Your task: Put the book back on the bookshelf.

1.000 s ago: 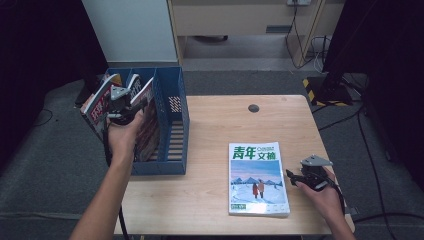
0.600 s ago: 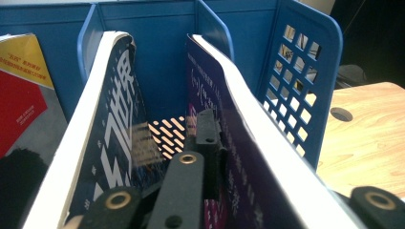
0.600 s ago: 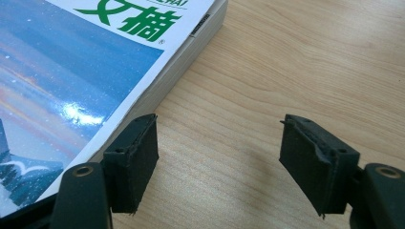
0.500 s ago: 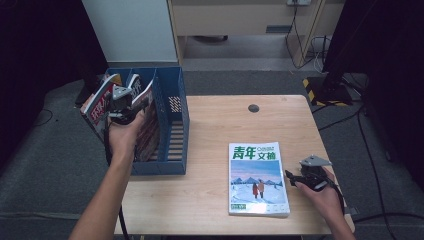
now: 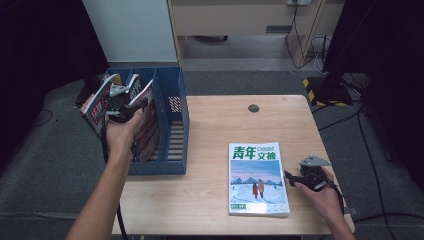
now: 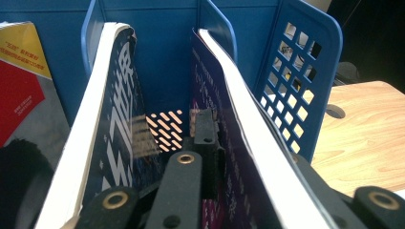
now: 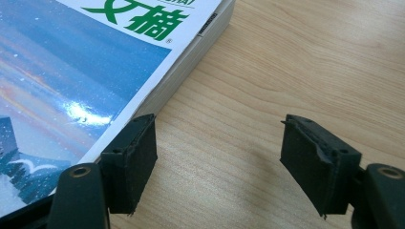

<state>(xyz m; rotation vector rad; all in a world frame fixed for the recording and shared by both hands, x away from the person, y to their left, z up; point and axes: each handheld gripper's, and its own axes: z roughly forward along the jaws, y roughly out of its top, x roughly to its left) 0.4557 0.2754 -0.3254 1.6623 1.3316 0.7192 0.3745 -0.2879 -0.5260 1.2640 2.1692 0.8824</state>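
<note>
Gripping a magazine w/ the left gripper: mag stands tilted in the middle slot of the blue file rack, which sits on the tabletop's left edge, far-left corner area. In left gripper view the jaws are nearly closed, one jaw on the inner face of the dark-purple-covered mag, white page edge running up along the other side; jaws have just eased open a touch, mag still between them. Second mag, dark blue cover w/ white lettering, leans the opposite way just left of it, same rack. Third one, red/yellow cover, sits further left in the outer slot. Rack's right wall is lattice; light wood of the table visible beyond it.

Right gripper rests near the tabletop's right edge, toward the near-right corner, jaws apart and holding nothing. Right gripper view: one jaw tip just beside the thick edge of a flat-lying magazine w/ green title, the other jaw over bare wood; can't tell if the pad touches the edge. From high view that mag lies face up, snowy-scene cover, near the front edge right of centre. Small dark round hole near the far edge.
</note>
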